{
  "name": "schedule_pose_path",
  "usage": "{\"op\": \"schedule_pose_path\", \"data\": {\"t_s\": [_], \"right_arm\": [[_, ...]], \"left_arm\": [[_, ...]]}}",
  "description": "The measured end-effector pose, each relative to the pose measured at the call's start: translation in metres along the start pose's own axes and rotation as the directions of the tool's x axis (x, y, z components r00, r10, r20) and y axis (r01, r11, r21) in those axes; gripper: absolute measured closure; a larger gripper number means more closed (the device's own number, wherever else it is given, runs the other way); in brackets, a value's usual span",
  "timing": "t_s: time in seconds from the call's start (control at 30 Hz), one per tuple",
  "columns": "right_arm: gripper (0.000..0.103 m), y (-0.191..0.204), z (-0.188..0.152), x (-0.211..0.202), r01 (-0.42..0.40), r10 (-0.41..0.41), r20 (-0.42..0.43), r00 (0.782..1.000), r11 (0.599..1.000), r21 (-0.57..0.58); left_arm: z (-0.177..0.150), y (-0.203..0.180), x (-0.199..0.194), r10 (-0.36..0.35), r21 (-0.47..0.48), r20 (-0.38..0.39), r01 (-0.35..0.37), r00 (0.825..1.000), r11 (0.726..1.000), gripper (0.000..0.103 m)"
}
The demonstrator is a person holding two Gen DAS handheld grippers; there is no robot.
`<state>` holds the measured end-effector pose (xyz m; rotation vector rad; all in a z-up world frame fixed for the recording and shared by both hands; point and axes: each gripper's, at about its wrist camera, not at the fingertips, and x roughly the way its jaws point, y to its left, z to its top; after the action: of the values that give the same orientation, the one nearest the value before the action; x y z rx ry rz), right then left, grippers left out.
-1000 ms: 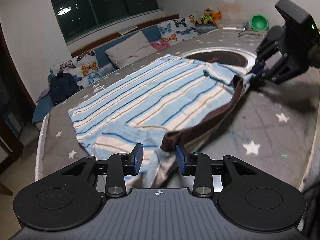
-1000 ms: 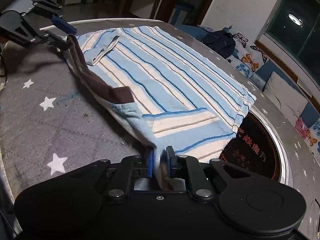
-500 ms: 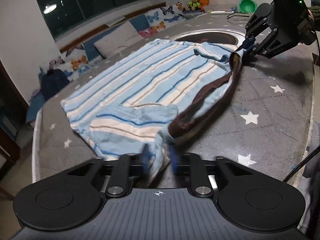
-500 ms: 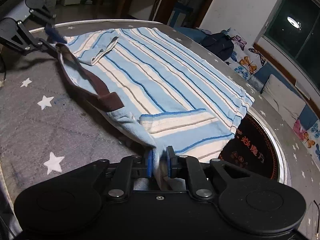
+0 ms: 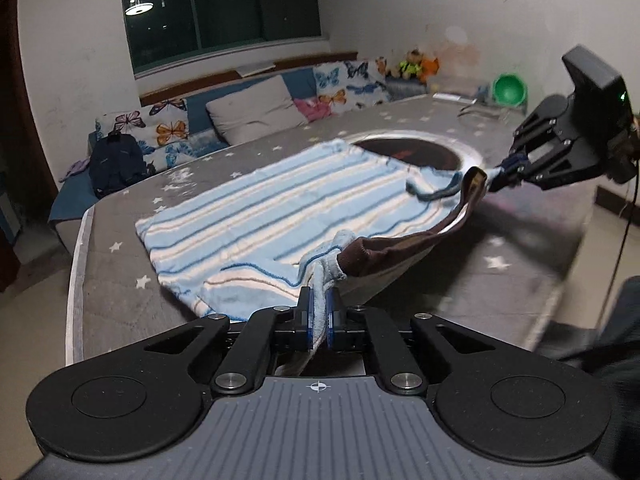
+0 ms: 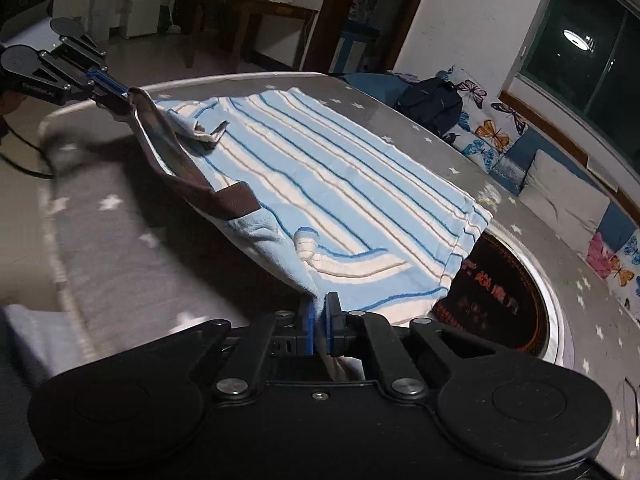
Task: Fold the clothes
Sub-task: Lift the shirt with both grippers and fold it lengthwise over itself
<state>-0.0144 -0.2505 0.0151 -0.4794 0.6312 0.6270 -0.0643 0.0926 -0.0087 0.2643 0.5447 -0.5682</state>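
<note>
A light-blue striped shirt (image 5: 280,208) (image 6: 340,184) lies spread on the grey star-patterned table (image 5: 500,264). Its near edge, with a brown band (image 5: 400,244) (image 6: 236,202), is lifted off the table and stretched between my two grippers. My left gripper (image 5: 318,314) pinches one end, its jaws closing tight with the pale blue fabric between the pads; in the right wrist view it is at the far left (image 6: 120,94). My right gripper (image 6: 319,322) is likewise closing tight on the other end, and shows at the right of the left wrist view (image 5: 506,170).
A black round hotplate (image 5: 404,152) (image 6: 496,292) is set in the table beyond the shirt. A green bowl (image 5: 509,90) and plush toys (image 5: 416,65) stand at the far side. A bench with butterfly cushions (image 5: 168,124) and a dark backpack (image 5: 116,164) runs behind the table.
My left gripper, open a second ago, has shut on the shirt's edge. Both grippers have risen, lifting the brown-banded edge off the table and pulling it taut.
</note>
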Motion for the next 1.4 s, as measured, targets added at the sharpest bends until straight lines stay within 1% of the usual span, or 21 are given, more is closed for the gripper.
{"op": "schedule_pose_path", "data": {"t_s": [0.1, 0.17, 0.23, 0.37, 0.4, 0.57, 0.63, 0.73, 0.83, 0.93, 1.07, 1.27, 1.4], "right_arm": [[0.097, 0.014, -0.005, -0.028, -0.046, 0.046, -0.001, 0.999, 0.999, 0.028], [0.098, 0.021, -0.004, -0.042, -0.061, 0.061, -0.004, 0.998, 0.998, 0.029], [0.097, 0.023, 0.000, -0.050, -0.065, 0.065, -0.001, 0.998, 0.998, 0.027], [0.098, 0.009, 0.016, -0.040, -0.045, 0.044, 0.024, 0.999, 0.998, 0.039], [0.098, 0.005, 0.020, -0.036, -0.039, 0.037, 0.029, 0.999, 0.998, 0.044], [0.098, -0.022, 0.041, -0.008, -0.013, 0.012, 0.041, 0.999, 0.999, 0.042], [0.098, -0.036, 0.050, 0.005, -0.004, 0.002, 0.043, 0.999, 0.999, 0.050], [0.098, -0.053, 0.063, 0.028, 0.017, -0.019, 0.039, 0.999, 0.999, 0.050], [0.098, -0.069, 0.074, 0.053, 0.035, -0.036, 0.026, 0.999, 0.998, 0.049], [0.098, -0.081, 0.080, 0.076, 0.047, -0.048, 0.012, 0.999, 0.997, 0.054], [0.098, -0.095, 0.087, 0.102, 0.058, -0.057, -0.003, 0.998, 0.997, 0.043], [0.097, -0.115, 0.095, 0.141, 0.073, -0.072, -0.016, 0.997, 0.994, 0.082], [0.097, -0.125, 0.096, 0.164, 0.081, -0.079, -0.020, 0.997, 0.989, 0.120]], "left_arm": [[-0.005, -0.008, -0.026, -0.013, -0.056, 0.017, 0.014, 1.000, 0.998, 0.097], [-0.007, -0.013, -0.041, -0.006, -0.088, 0.039, 0.009, 0.999, 0.996, 0.097], [-0.005, -0.014, -0.046, 0.009, -0.104, 0.053, -0.004, 0.999, 0.995, 0.097], [0.005, -0.007, -0.038, 0.032, -0.112, 0.071, -0.024, 0.997, 0.993, 0.097], [0.015, -0.001, -0.029, 0.041, -0.113, 0.072, -0.032, 0.997, 0.993, 0.097], [0.043, 0.023, 0.007, 0.079, -0.106, 0.065, -0.072, 0.995, 0.992, 0.098], [0.052, 0.039, 0.021, 0.095, -0.112, 0.061, -0.088, 0.994, 0.990, 0.098], [0.068, 0.061, 0.048, 0.115, -0.156, 0.056, -0.105, 0.992, 0.982, 0.098], [0.080, 0.082, 0.076, 0.139, -0.207, 0.046, -0.127, 0.989, 0.970, 0.098], [0.084, 0.103, 0.103, 0.147, -0.269, 0.013, -0.138, 0.989, 0.953, 0.098], [0.093, 0.122, 0.132, 0.166, -0.310, -0.022, -0.164, 0.986, 0.937, 0.098], [0.106, 0.150, 0.168, 0.212, -0.362, -0.049, -0.215, 0.976, 0.907, 0.098], [0.105, 0.164, 0.192, 0.238, -0.388, -0.078, -0.249, 0.968, 0.888, 0.098]]}}
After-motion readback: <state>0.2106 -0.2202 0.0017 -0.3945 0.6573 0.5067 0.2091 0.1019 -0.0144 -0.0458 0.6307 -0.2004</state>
